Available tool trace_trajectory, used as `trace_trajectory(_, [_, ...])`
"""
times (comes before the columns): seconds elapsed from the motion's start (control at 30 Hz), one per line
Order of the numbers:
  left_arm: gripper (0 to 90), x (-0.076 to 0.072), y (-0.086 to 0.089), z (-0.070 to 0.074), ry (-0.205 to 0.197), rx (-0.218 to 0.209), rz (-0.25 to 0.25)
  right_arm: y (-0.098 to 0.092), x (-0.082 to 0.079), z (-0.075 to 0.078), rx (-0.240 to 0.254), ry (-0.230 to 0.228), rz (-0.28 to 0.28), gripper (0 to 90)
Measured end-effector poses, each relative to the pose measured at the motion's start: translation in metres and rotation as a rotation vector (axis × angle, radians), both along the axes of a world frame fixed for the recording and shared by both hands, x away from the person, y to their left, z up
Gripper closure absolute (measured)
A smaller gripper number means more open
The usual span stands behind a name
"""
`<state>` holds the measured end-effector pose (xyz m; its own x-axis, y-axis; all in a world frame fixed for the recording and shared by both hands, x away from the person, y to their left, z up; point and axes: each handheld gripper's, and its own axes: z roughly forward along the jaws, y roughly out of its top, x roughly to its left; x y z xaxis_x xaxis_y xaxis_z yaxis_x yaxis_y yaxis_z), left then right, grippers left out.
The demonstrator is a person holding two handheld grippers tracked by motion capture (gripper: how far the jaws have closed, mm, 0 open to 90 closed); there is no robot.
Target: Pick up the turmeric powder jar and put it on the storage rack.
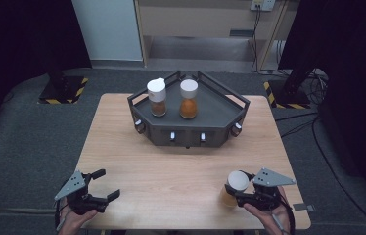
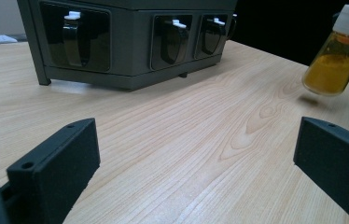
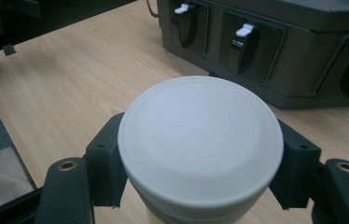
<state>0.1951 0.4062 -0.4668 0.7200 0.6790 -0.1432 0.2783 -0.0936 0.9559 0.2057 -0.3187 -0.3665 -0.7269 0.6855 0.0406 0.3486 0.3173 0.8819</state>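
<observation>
**No legible writing**

No word, brand, number or label can be read anywhere. The white jar lid point(image 3: 200, 140), in the centre of the right gripper view, carries faint embossed marks too soft to make out. The black-and-yellow hazard stripes point(image 1: 63, 93), at upper left of the high view, bear no lettering.
</observation>
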Motion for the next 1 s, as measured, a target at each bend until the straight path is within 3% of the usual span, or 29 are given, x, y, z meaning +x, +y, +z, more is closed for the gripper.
trace_trajectory(0.53, [0.0, 0.0, 0.0, 0.0, 0.001, -0.001, -0.001, 0.012, 0.037, 0.04, -0.001, 0.026, 0.084, 32.9])
trace_trajectory(1.0, [0.0, 0.001, 0.0, 0.0, 0.002, -0.001, -0.003, 0.022, 0.071, 0.066, -0.011, 0.062, 0.106, 32.9])
